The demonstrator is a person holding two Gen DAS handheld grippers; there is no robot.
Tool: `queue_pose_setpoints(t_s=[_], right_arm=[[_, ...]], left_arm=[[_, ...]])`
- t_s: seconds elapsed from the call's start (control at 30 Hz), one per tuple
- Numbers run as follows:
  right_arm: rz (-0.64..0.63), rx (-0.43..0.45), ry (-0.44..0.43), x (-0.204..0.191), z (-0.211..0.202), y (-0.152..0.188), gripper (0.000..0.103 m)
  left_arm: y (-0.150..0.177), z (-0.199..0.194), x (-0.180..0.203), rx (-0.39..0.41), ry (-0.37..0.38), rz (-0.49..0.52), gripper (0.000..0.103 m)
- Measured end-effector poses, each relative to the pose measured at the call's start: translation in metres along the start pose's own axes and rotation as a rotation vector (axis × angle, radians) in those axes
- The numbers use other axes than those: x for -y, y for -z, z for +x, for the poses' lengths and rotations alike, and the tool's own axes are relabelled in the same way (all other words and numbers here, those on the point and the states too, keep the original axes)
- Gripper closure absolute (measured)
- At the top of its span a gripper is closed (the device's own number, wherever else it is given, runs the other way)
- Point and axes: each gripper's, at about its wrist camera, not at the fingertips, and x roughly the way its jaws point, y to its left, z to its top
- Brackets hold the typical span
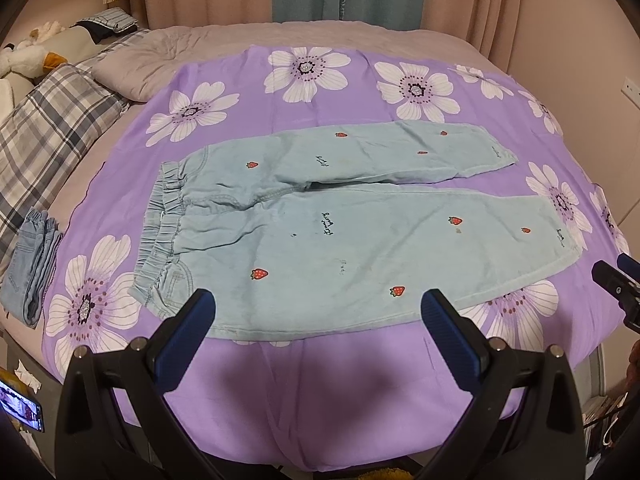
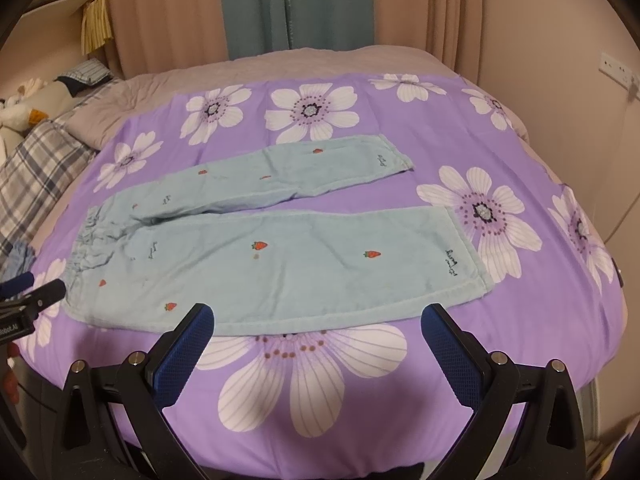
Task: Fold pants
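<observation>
Pants [image 1: 344, 224] lie flat, unfolded, on the purple sheet [image 1: 320, 392] over the bed. Long axis runs left–right across both views: waistband [image 1: 164, 224] at left, cuffs at right, legs splayed in a shallow V. Left gripper [image 1: 318, 312] hangs just short of the near hem by the waist end, jaws wide, holding nothing. Right gripper [image 2: 318, 322] likewise spread and empty, near the hem toward the near cuff [image 2: 466, 248]. Near leg closest to both; far leg [image 2: 304, 172] well beyond. Likely first fold: near leg over far, each gripper taking its own end.
</observation>
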Motion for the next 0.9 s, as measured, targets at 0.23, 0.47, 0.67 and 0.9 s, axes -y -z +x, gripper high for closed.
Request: queue_pose_setpoints(t_s=[0.23,0.47,0.67,0.9], right_arm=[[-0.004,-0.001,-0.007,-0.003,0.003,0.002,0.000],[-0.139,-0.035,-0.072,-0.046,0.033,0.017,0.000],[-0.358,-0.043,-0.216,-0.113,0.063,0.036,0.000],[-0.607,0.015,-0.309,-0.174,0.086,0.056,0.020]], left_arm=[[0.003,0.016,-0.021,-0.035,0.113,-0.144,0.000],[0.020,0.047,-0.074,-0.097,0.141,-0.460,0.001],[0.047,0.056,-0.126,-0.091,0.144,-0.659,0.006],[0.066,0.081,-0.153,-0.102,0.165,-0.775,0.028]])
